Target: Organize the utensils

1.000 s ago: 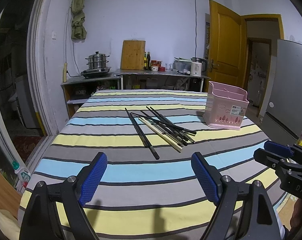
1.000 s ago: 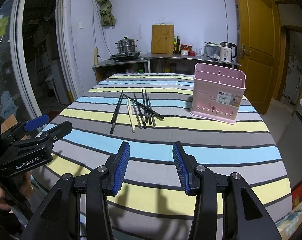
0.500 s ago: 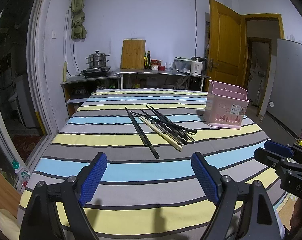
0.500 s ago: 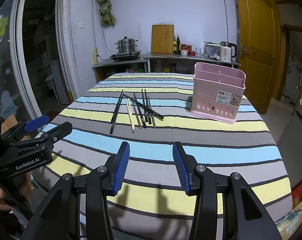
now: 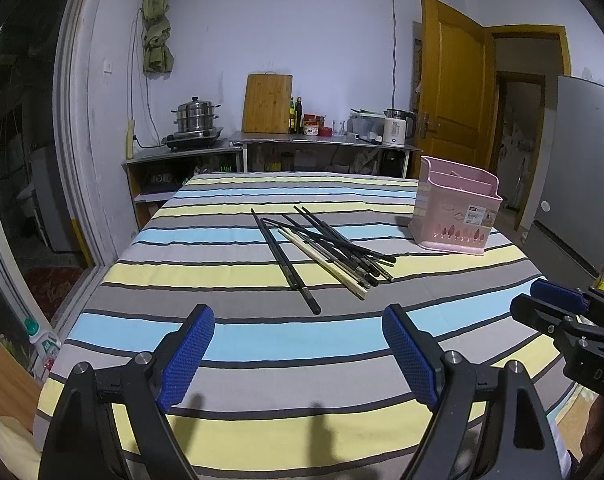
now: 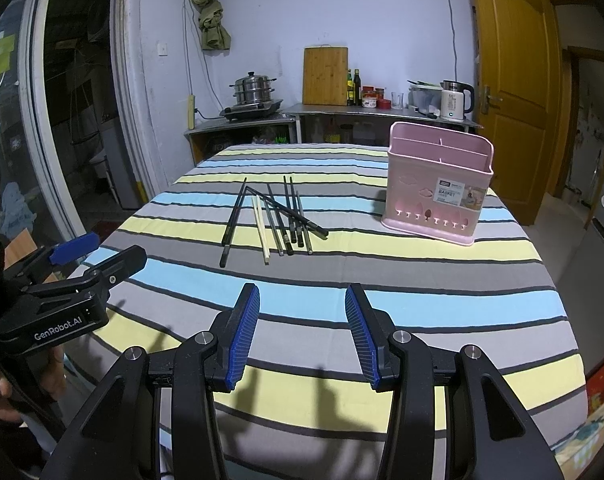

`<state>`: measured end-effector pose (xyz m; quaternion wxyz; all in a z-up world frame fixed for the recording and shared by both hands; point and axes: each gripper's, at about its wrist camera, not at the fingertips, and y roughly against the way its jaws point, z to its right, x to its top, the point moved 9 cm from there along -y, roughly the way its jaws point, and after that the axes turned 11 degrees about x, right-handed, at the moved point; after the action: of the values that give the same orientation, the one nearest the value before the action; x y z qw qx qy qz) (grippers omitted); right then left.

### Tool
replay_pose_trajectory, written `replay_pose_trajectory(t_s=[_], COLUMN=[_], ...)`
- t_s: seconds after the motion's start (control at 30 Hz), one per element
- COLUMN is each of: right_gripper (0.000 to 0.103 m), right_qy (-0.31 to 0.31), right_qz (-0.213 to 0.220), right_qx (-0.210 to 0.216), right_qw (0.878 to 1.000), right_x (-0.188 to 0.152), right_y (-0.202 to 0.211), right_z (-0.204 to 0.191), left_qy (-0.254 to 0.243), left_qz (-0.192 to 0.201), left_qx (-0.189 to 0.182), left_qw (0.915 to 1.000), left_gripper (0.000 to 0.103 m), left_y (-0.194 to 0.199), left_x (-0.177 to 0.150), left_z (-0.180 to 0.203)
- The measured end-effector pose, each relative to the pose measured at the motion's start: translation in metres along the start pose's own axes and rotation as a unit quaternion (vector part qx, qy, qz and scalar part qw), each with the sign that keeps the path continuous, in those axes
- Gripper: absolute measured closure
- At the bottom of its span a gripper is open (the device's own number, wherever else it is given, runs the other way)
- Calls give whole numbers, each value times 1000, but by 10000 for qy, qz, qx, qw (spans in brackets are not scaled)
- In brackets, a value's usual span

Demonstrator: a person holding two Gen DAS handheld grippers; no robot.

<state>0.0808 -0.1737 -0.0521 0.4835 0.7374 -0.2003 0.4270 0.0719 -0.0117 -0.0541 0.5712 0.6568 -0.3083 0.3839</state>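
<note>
Several loose chopsticks [image 5: 326,248] [image 6: 276,218], most black and one pale, lie fanned across the middle of the striped table [image 5: 230,332]. A pink divided utensil basket [image 5: 456,212] [image 6: 438,188] stands upright to their right. My left gripper [image 5: 298,356] hovers open over the near edge, well short of the chopsticks, with nothing between its blue pads. My right gripper [image 6: 302,328] is also open and empty, in front of the chopsticks. Each gripper shows at the edge of the other's view: the left gripper [image 6: 98,250] and the right gripper [image 5: 538,304].
Behind the table, a steel counter [image 6: 342,114] carries a steamer pot [image 6: 254,90], a wooden cutting board [image 6: 326,76], bottles and a kettle [image 6: 454,100]. A wooden door [image 6: 514,92] stands at the right, a sliding glass door frame at the left. A hand [image 6: 6,392] grips the left tool.
</note>
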Motion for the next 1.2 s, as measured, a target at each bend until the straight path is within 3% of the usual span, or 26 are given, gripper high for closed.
replay_pose_trajectory(t_s=[0.3, 0.5, 0.9, 1.1, 1.2], right_gripper=[57, 57, 57, 57, 63], right_qy=[11, 0, 210, 294, 360], right_qz=[-77, -178, -515, -671, -761], right_qx=[53, 206, 453, 704, 796], right_qw=[10000, 9996, 9974, 9948, 9933], right_x=[3, 16, 54, 74, 82], right_y=[-17, -39, -110, -151, -172], right_z=[3, 8, 18, 17, 15], left_qy=[91, 116, 437, 602, 649], left_qz=[-389, -712, -1629, -1829, -1901], left_qx=[-88, 11, -150, -316, -399], left_qw=[9992, 9974, 9856, 9808, 9788], left_gripper=[17, 17, 49, 60, 63], left_y=[-32, -73, -179, -216, -234], left_x=[4, 13, 34, 47, 53], left_z=[-6, -11, -24, -25, -25])
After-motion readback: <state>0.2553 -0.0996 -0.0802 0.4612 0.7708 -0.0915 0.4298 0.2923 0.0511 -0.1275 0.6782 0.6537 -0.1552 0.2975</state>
